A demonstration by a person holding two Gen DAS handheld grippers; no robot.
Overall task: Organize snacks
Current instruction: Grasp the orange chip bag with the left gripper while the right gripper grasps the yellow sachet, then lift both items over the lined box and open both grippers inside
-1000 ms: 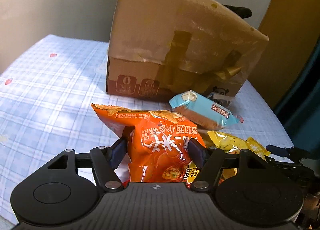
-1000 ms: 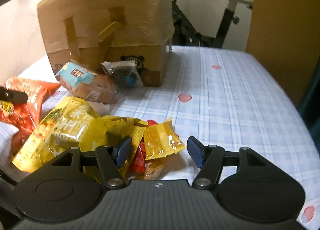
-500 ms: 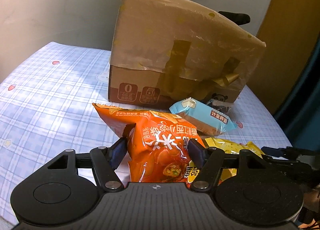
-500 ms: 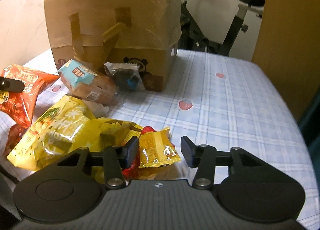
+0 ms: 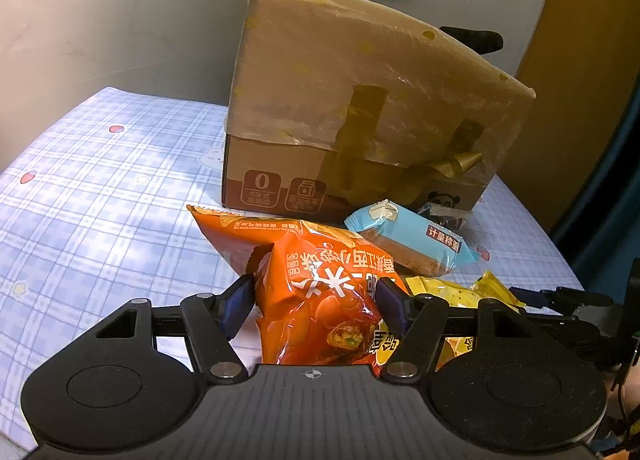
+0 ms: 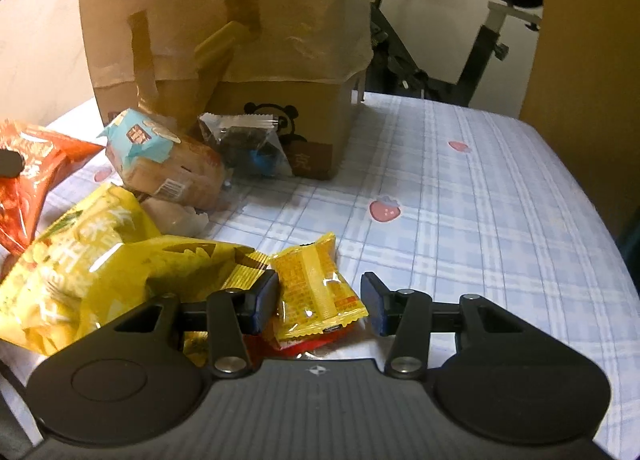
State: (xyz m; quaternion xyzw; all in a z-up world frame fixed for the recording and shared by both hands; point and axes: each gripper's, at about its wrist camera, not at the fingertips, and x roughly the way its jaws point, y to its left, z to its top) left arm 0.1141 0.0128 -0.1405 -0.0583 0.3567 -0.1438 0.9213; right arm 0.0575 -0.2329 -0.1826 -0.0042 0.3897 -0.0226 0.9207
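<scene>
My left gripper point(image 5: 314, 292) is shut on an orange chip bag point(image 5: 328, 256), its pads pinching the crumpled bag just above the table. The same bag shows at the left edge of the right wrist view point(image 6: 24, 180). My right gripper point(image 6: 320, 296) stands low over a small yellow packet point(image 6: 316, 276) that lies between its jaws. The left pad is against the packet and a narrow gap shows at the right pad. A red packet point(image 6: 304, 344) lies under it, and a big yellow chip bag point(image 6: 80, 272) lies to its left.
A taped cardboard box point(image 5: 360, 108) stands at the back of the checked tablecloth point(image 6: 480, 220). A blue-wrapped cake point(image 6: 160, 156) and a clear packet point(image 6: 248, 144) lie in front of it. An exercise bike point(image 6: 492, 40) stands beyond the table's far edge.
The right gripper's jaws have narrowed and it has come down around the small yellow packet. The left gripper keeps its hold on the orange bag and has stayed in place.
</scene>
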